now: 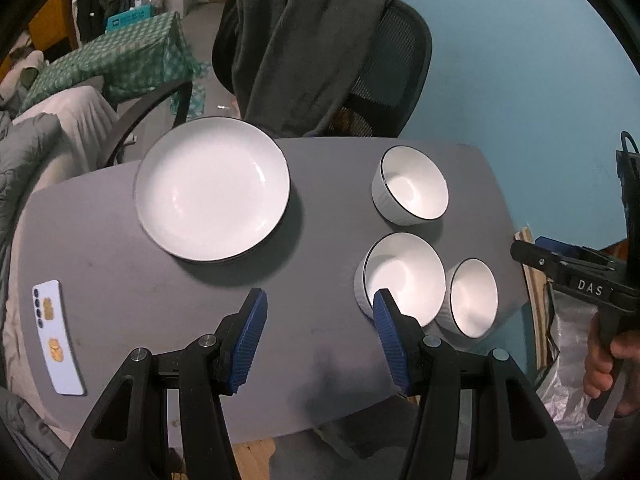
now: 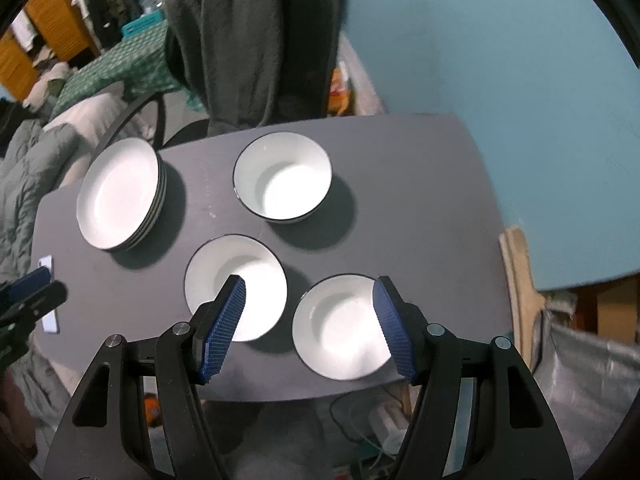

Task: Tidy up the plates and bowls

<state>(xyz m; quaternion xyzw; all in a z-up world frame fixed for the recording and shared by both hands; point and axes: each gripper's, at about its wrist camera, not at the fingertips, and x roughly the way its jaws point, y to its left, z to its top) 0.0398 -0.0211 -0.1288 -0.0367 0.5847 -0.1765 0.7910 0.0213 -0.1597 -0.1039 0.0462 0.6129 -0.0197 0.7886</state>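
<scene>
A stack of white plates (image 1: 212,188) with dark rims sits at the far left of the grey table (image 1: 120,280); it also shows in the right wrist view (image 2: 120,194). Three white bowls stand to the right: a far one (image 1: 412,186) (image 2: 284,178), a middle one (image 1: 404,274) (image 2: 236,286) and a near right one (image 1: 474,298) (image 2: 340,326). My left gripper (image 1: 320,300) is open and empty above the table's near part. My right gripper (image 2: 308,292) is open and empty above the two near bowls; it also shows at the right edge of the left wrist view (image 1: 560,258).
A white phone (image 1: 56,332) lies near the table's left edge. A mesh office chair (image 1: 328,52) draped with a dark garment stands behind the table. A blue wall is on the right, a silver bag (image 2: 584,376) beside the table, and bedding on the left.
</scene>
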